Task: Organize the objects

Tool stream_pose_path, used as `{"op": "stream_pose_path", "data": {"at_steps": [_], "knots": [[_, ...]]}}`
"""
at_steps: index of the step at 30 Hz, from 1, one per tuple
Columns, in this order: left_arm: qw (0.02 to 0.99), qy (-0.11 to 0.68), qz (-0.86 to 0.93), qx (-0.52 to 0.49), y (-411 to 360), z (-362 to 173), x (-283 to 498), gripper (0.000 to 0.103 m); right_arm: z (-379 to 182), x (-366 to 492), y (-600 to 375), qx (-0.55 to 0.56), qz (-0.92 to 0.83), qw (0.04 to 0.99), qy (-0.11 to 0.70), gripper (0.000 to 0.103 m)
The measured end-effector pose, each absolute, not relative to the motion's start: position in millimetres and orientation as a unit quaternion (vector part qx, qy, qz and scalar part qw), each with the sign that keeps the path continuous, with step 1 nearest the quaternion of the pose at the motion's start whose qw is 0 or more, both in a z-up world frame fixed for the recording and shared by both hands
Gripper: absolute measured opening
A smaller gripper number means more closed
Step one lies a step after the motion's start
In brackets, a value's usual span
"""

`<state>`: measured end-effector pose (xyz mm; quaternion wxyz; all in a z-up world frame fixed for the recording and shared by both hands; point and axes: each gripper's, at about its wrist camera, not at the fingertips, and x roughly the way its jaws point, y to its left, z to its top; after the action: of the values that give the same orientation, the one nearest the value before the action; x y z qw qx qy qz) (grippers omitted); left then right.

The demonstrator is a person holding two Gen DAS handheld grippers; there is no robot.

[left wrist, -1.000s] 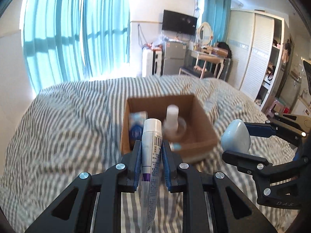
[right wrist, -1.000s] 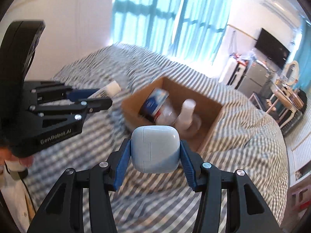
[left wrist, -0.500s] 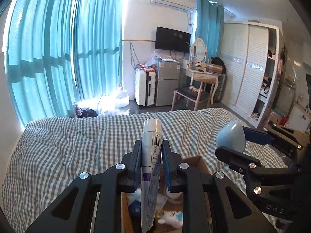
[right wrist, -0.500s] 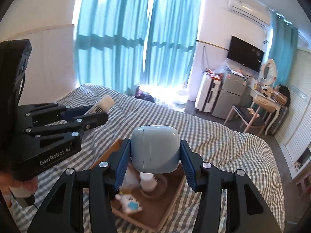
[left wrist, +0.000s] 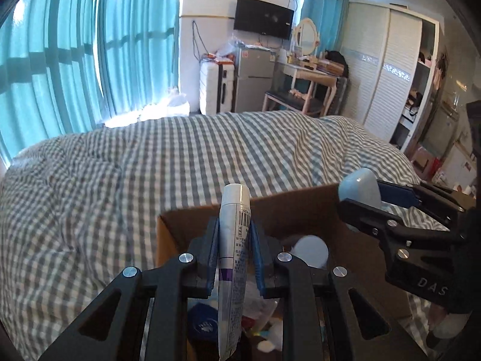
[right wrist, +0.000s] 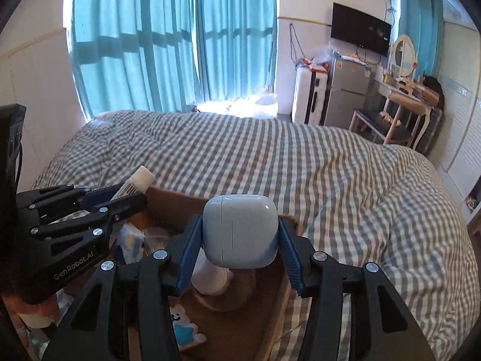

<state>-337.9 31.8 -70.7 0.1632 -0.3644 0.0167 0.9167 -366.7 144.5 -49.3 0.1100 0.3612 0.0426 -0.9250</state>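
Note:
My left gripper (left wrist: 234, 225) is shut on a white tube (left wrist: 234, 258) with a barcode and a purple band, held upright over the open cardboard box (left wrist: 171, 228). My right gripper (right wrist: 239, 225) is shut on a pale blue rounded case (right wrist: 239, 234), also above the box (right wrist: 168, 200). Each gripper shows in the other's view: the right one with the case (left wrist: 359, 188) at the right, the left one with the tube (right wrist: 132, 185) at the left. Inside the box lie a white bottle (right wrist: 210, 281), a blue-and-white packet (right wrist: 130, 240) and a small white-and-blue figure (right wrist: 183, 326).
The box sits on a bed with a grey-and-white checked cover (right wrist: 300, 162). Teal curtains (right wrist: 168, 39), a white suitcase (right wrist: 309, 96), a small fridge (right wrist: 345, 96), a dressing table with a chair (right wrist: 390, 105) and a wardrobe (left wrist: 387, 69) stand beyond the bed.
Both grippers have come forward and down over the box, each keeping its grip. The box, first seen ahead on the bed, now lies right beneath the fingers.

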Motion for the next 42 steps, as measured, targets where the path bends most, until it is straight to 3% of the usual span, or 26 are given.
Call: {"op": "stream_pose_path", "data": {"at_steps": [26,28,31,32,36,42], "knots": [[0.175,0.056,0.888,-0.423,59.1,-109.5,-321.5,0.023,-75.7,-341.3,135.9,0.378,-0.917,0.103,0.078,0.050],[0.177,0.054,0.888,-0.420,59.5,-108.4,-318.2,0.026,-74.9,-339.2,137.5,0.376,-0.918,0.099,0.075,0.051],[0.178,0.055,0.891,-0.414,62.0,-105.0,-310.2,0.042,-69.3,-331.5,142.3,0.362,-0.925,0.096,0.062,0.061],[0.176,0.055,0.893,-0.410,62.1,-103.2,-306.2,0.051,-66.7,-327.7,145.0,0.356,-0.928,0.096,0.056,0.061],[0.171,0.046,0.897,-0.405,61.5,-94.9,-294.2,0.068,-60.4,-312.0,152.7,0.345,-0.933,0.094,0.040,0.063],[0.137,0.048,0.915,-0.376,54.9,-65.4,-281.2,0.083,-36.1,-292.0,159.9,0.321,-0.942,0.092,0.029,0.070]]}}
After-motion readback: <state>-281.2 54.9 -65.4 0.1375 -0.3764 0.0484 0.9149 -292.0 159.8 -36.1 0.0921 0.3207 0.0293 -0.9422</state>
